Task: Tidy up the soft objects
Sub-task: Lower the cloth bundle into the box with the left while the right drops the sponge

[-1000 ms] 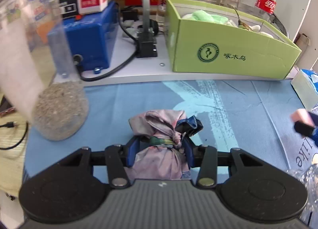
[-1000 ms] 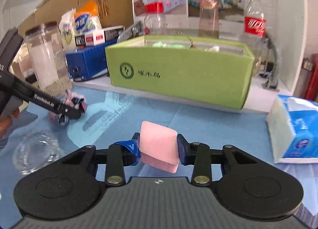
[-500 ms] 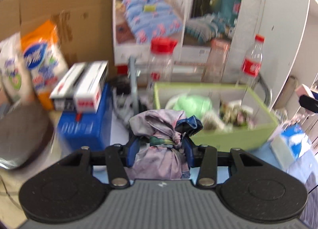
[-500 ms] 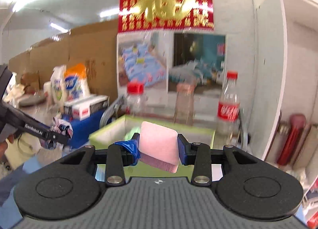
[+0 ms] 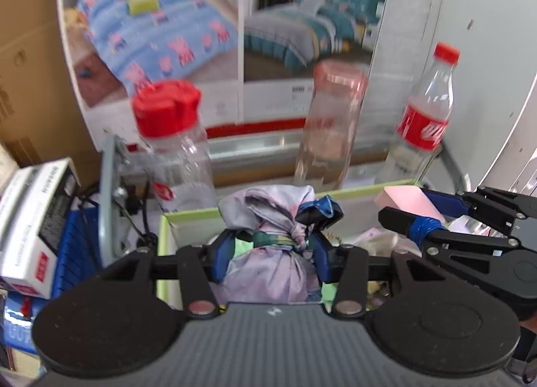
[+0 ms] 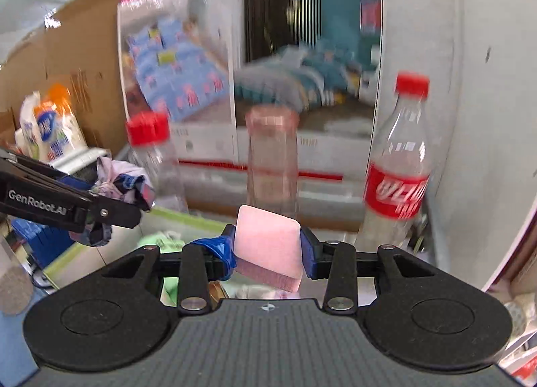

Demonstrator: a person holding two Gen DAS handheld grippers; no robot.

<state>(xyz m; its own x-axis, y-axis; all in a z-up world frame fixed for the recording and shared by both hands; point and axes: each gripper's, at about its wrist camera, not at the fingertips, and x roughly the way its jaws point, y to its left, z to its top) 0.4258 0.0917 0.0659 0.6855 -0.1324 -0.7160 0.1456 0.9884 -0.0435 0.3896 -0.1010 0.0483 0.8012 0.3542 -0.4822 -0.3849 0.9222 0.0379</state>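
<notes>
My left gripper (image 5: 268, 253) is shut on a knotted lilac cloth bundle (image 5: 268, 263) and holds it above the near-left part of the green box (image 5: 164, 236). My right gripper (image 6: 266, 253) is shut on a pink sponge (image 6: 266, 246) and holds it over the same green box (image 6: 174, 216). The right gripper with its pink sponge (image 5: 407, 201) shows at the right of the left wrist view. The left gripper with the bundle (image 6: 117, 182) shows at the left of the right wrist view. Soft items lie inside the box, among them something light green (image 6: 161, 241).
Behind the box stand a red-capped clear jar (image 5: 171, 149), a pink-tinted bottle (image 5: 330, 125) and a cola bottle (image 5: 424, 112). A blue device (image 5: 75, 246) with white cartons (image 5: 33, 226) on it is at the left. A bedding poster and cardboard back the scene.
Both grippers have risen from the blue table mat and moved forward over the green box, each still holding its object. They now sit close beside each other.
</notes>
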